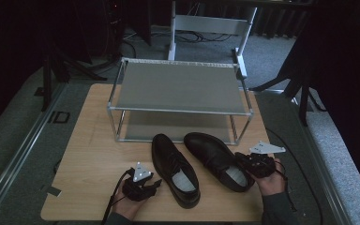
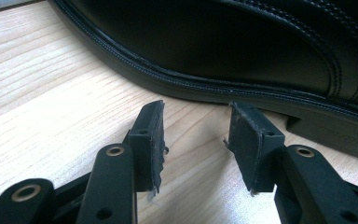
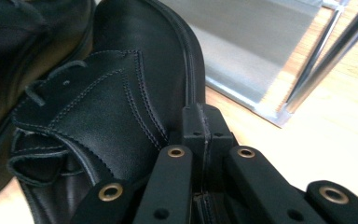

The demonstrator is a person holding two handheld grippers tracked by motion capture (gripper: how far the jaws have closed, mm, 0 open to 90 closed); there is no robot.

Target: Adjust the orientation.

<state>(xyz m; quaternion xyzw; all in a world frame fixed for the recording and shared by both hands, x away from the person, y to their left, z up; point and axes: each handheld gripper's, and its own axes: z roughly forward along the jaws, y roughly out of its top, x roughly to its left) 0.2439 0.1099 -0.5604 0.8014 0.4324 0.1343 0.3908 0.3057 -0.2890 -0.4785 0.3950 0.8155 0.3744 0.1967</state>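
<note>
Shoes (image 1: 174, 168) lie side by side on the table (image 1: 89, 154), toes toward the empty rack (image 1: 180, 86); the right shoe (image 1: 218, 159) slants, its toe nearer the left one. Right gripper (image 3: 205, 128) pinches its collar; left gripper (image 2: 196, 135) is spread beside the left shoe's sole (image 2: 191, 86).

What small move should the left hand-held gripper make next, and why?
Probably ease forward to the left shoe. The left hand-held gripper is open beside its sole, apart from it, while the right hand-held gripper is shut against the right shoe.
</note>
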